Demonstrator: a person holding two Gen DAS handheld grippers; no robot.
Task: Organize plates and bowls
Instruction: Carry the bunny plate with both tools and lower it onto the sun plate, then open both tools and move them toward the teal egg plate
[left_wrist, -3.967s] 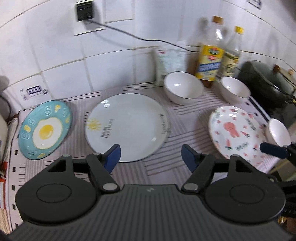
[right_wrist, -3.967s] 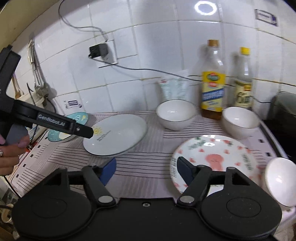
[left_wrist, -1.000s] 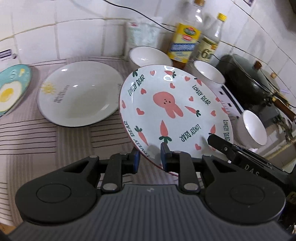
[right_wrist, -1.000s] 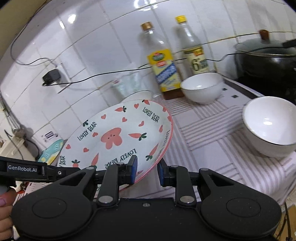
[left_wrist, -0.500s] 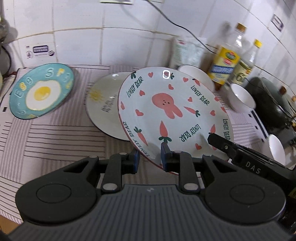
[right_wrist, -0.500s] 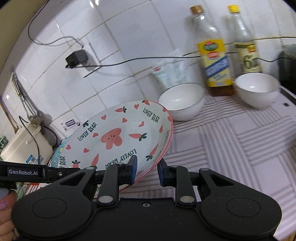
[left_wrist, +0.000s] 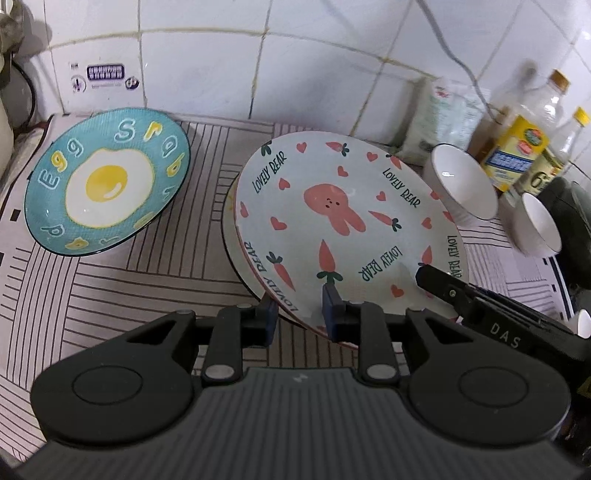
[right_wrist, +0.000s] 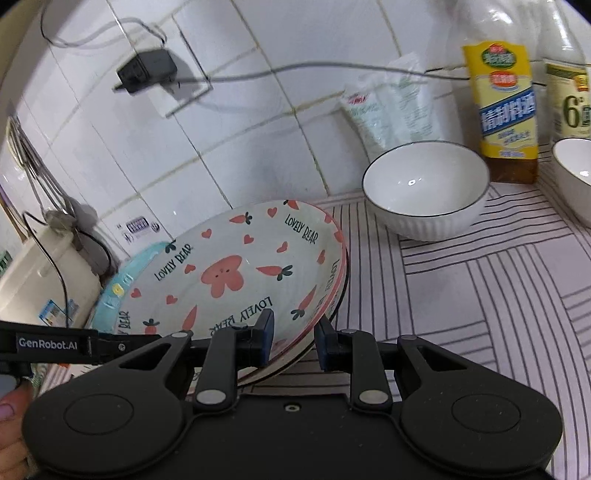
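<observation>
The bunny-and-carrot plate lies tilted over the white plate, of which only a thin left rim shows. My left gripper is shut on the bunny plate's near rim. My right gripper is shut on its right-hand rim, and its black body shows in the left wrist view. The blue egg plate lies flat to the left. Two white bowls stand to the right by the wall.
Two bottles and a white bag stand against the tiled wall. A dark pot is at the far right, a cream cooker at the far left. A charger and cable hang on the wall. The striped mat covers the counter.
Both grippers have carried the bunny plate leftward over the white plate, which is now almost covered. The egg plate has come fully into the left wrist view.
</observation>
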